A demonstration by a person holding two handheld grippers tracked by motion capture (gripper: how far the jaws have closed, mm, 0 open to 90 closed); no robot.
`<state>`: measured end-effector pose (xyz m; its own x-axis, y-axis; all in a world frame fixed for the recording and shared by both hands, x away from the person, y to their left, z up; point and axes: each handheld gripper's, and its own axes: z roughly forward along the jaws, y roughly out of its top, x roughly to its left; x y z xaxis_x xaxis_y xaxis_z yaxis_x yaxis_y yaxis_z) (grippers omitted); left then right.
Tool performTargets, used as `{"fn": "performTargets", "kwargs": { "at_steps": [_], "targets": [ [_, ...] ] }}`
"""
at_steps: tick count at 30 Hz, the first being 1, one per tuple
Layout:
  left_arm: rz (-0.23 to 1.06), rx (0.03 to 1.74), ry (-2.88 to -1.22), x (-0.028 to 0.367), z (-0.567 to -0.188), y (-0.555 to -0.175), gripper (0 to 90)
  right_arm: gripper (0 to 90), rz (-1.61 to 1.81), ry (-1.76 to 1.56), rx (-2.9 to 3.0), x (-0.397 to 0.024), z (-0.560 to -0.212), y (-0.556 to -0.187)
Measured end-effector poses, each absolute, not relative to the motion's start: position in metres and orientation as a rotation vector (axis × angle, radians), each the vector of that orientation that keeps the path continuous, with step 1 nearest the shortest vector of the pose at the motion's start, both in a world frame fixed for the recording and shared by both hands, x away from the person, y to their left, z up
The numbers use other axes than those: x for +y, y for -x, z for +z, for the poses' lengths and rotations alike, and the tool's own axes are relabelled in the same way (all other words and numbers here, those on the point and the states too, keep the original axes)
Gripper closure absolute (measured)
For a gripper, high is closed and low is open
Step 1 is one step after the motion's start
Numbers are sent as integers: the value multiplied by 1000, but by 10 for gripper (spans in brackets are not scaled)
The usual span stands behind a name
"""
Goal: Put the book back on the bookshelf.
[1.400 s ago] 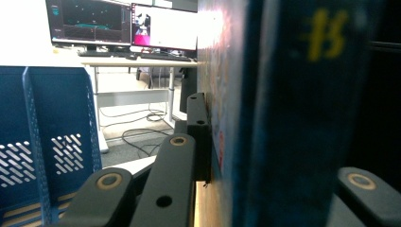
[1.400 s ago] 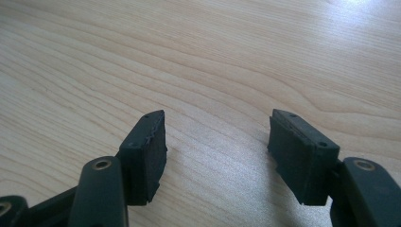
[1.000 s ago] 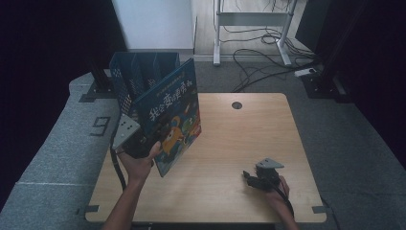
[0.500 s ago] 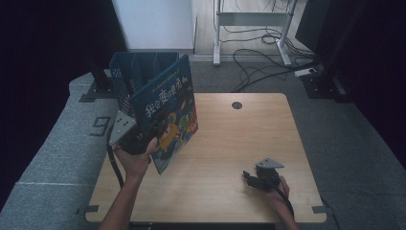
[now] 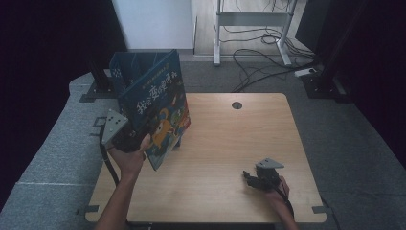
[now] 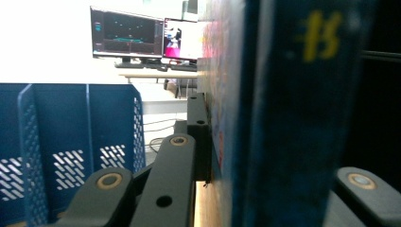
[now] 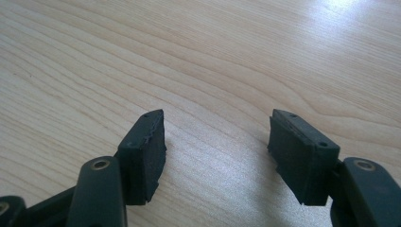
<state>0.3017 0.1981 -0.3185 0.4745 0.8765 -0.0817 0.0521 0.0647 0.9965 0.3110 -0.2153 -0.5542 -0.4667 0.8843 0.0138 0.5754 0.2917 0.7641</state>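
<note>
Near the left edge of the light wooden worktop (image 5: 230, 158), the left claw (image 5: 131, 139) pinches a thin blue picture book with a cartoon cover (image 5: 158, 112), gripping it at its lower left edge and holding it upright and slightly tilted, its bottom corner close to the wood. In the left gripper view the book's dark spine (image 6: 283, 113) stands between the jaws. Just behind the book sits a blue perforated plastic file rack (image 5: 127, 67), at the worktop's back left corner. The step looks like slotting the book into that rack; to do it well, the grip should stay firm near the spine, the book should be kept vertical and lined up with a divider gap, then lowered straight so its corners do not catch the rack's walls. The left side is tight, with the worktop edge and the rack close by. The right claw (image 7: 217, 146) rests spread and empty over bare wood near the front right, leaving the broad middle free.
</note>
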Motion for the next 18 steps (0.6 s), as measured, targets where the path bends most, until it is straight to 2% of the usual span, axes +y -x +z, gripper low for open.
{"fn": "performTargets", "kwargs": {
  "at_steps": [18],
  "targets": [
    [816, 937, -1331, 221, -311, -301, 824, 363, 1011, -1308, 2153, -215, -554, -311]
  ]
}}
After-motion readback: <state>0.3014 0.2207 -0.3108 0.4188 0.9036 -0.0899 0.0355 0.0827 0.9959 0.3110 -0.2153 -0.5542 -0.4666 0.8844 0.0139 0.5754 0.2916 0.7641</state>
